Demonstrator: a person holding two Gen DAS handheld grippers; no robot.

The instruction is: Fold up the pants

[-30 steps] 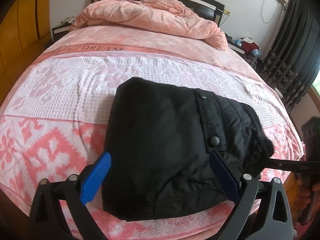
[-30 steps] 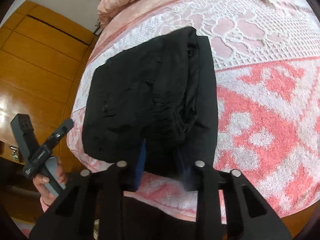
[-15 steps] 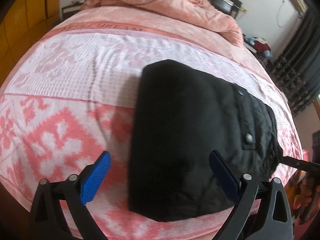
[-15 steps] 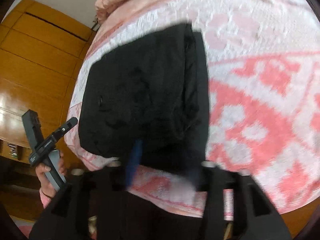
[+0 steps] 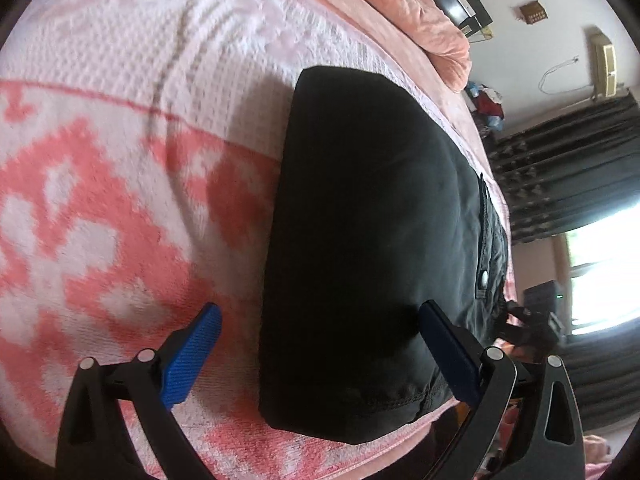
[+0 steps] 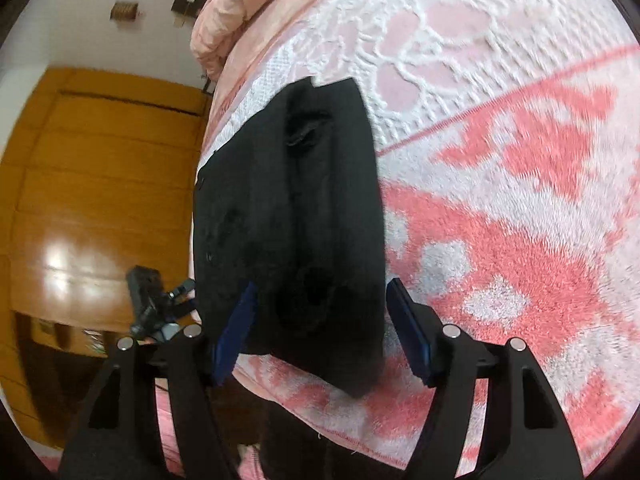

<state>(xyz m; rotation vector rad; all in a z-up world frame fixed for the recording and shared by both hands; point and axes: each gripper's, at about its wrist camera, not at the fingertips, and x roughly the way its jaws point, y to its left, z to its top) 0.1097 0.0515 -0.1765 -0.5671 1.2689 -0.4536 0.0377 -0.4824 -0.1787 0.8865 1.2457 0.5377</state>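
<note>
Black folded pants [image 5: 372, 248] lie on pink bedspread [image 5: 100, 184] between both grippers' spread, empty fingers [image 6: 236, 332].

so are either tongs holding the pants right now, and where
Nothing is held. Left tongs and right tongs both stand open over the near edge of the folded pants, pads not pressing.

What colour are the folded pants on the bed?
Black; the pants show best in the left wrist view.

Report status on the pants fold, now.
Left gripper open, empty. Right gripper just opening, pants between the fingers. Pants folded on bedspread. Nothing obstructing.
</note>
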